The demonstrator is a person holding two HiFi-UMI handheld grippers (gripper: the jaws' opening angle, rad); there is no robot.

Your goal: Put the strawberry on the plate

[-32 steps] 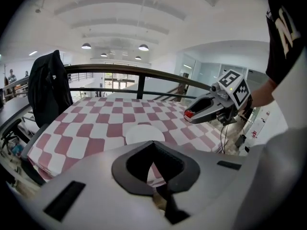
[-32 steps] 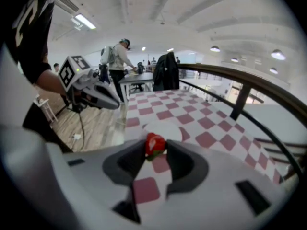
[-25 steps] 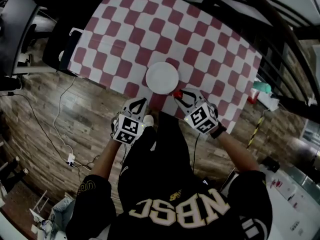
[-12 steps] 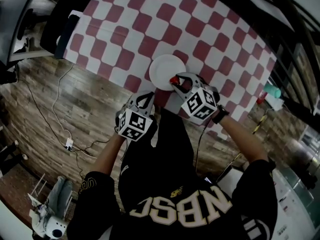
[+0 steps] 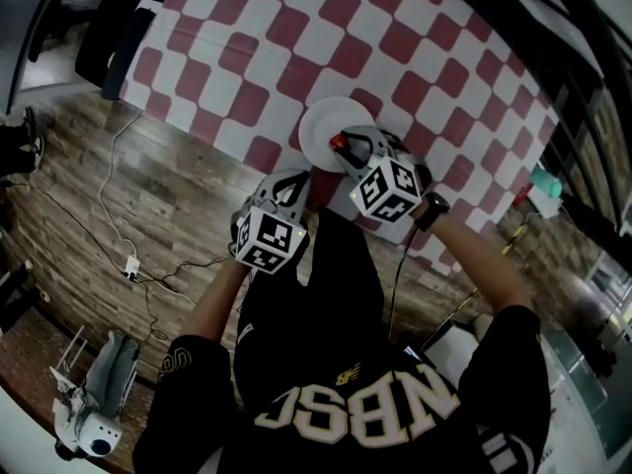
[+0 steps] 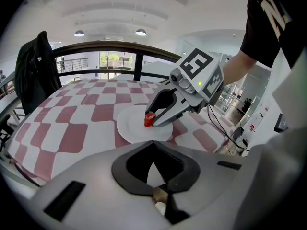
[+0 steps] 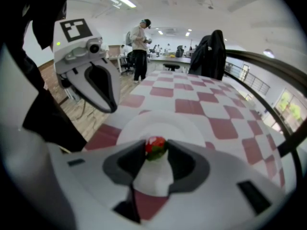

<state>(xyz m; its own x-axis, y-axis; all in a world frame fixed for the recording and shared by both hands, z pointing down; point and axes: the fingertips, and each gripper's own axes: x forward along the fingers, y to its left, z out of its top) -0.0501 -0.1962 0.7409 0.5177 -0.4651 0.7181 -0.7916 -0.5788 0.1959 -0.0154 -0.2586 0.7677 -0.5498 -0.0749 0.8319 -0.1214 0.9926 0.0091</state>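
A white plate (image 5: 326,121) lies on the checked cloth near the table's front edge. My right gripper (image 5: 342,146) is shut on a small red strawberry (image 5: 340,142) and holds it over the plate's near part. The left gripper view shows the strawberry (image 6: 149,120) pinched at the tips, low over the plate (image 6: 132,128); whether it touches is unclear. In the right gripper view the strawberry (image 7: 155,146) sits between my jaws with the plate (image 7: 163,122) beyond. My left gripper (image 5: 288,182) hangs shut and empty at the table edge, left of the plate.
A red and white checked tablecloth (image 5: 257,57) covers the table. A black jacket (image 6: 34,66) hangs on a chair at the far side. A railing (image 6: 120,47) runs behind. Cables (image 5: 128,265) lie on the wooden floor. A person (image 7: 140,44) stands far off.
My right gripper has carried the strawberry from beside the plate's rim to over the plate. The left gripper has stayed at the table edge.
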